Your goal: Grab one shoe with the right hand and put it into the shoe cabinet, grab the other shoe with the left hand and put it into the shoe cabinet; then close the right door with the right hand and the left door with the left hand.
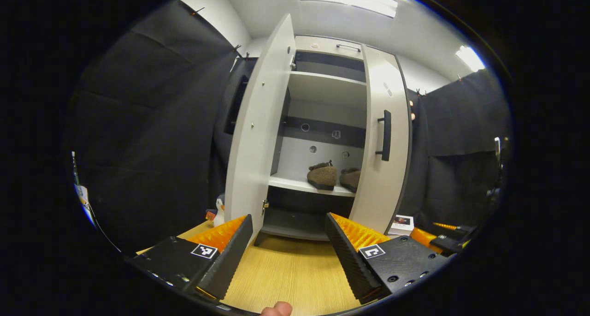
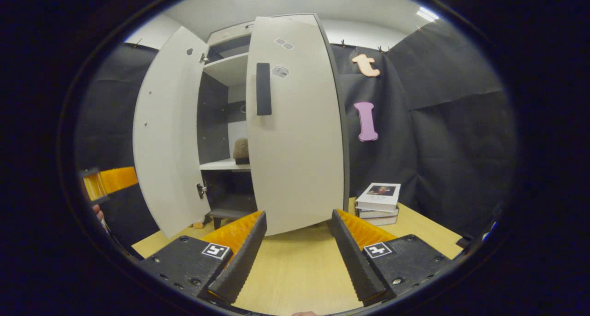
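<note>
Left gripper view: the left gripper [image 1: 289,247] hangs with fingers spread, empty, over the wooden table [image 1: 290,274]. Beyond, both brown shoes [image 1: 322,175] sit on the shoe cabinet's [image 1: 322,94] shelf, between the wide-open left door [image 1: 258,136] and half-closed right door [image 1: 385,168]. The right gripper [image 2: 298,247] is likewise spread and empty.

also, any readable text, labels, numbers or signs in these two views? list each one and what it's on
No readable text, numbers or brand names.
Square black-and-white markers on the left gripper and right gripper: coded patterns, not words.
Cover of the top book in the stack of white books: print too small and blurred.
Pale stickers on the white right cabinet door: nothing legible.
Small tag at the left edge of the left gripper view: too blurred.
</note>
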`<state>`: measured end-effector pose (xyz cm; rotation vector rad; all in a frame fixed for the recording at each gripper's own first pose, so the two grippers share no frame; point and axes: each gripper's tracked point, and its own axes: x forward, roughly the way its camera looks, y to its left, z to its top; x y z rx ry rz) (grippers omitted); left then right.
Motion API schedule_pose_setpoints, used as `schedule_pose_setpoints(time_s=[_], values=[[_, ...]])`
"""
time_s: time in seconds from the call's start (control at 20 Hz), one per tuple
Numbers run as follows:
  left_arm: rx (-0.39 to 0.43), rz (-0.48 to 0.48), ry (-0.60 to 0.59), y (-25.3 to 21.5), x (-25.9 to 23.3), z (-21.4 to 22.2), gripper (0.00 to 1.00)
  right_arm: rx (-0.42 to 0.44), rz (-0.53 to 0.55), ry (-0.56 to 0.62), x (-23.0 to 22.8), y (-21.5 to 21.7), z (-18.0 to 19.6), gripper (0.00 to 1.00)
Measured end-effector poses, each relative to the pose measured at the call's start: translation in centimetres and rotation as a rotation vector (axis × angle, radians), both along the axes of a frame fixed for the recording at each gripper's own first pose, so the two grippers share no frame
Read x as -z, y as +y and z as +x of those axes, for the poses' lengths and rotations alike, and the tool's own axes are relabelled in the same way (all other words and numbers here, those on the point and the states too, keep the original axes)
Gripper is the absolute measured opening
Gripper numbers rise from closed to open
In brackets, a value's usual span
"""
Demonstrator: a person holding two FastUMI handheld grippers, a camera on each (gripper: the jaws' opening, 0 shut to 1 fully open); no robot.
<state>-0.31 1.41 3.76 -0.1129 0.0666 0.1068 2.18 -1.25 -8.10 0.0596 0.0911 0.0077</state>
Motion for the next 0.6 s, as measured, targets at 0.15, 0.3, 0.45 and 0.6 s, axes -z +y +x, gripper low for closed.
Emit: schedule_pose_setpoints(time_s=[0.15, 0.3, 0.45, 0.6], values=[[-0.111, 0.036, -0.113, 5.4, -4.4, 1.0, 0.96, -0.012, -0.008, 0.019, 0.9, 0.4, -0.3, 0.91], [-0.219, 0.089, -0.201, 10.9, -8.4, 2.5, 0.95, -0.044, -0.03, 0.028, 1.3, 1.0, -0.7, 0.91], [-0.287, 0.115, -0.214, 14.7, -10.5, 5.2, 0.94, -0.062, -0.05, 0.018, 0.8, 1.5, -0.9, 0.91], [-0.302, 0.071, -0.204, 17.8, -11.3, 7.1, 0.95, -0.071, -0.054, 0.007, 0.4, 1.7, -1.0, 0.91]])
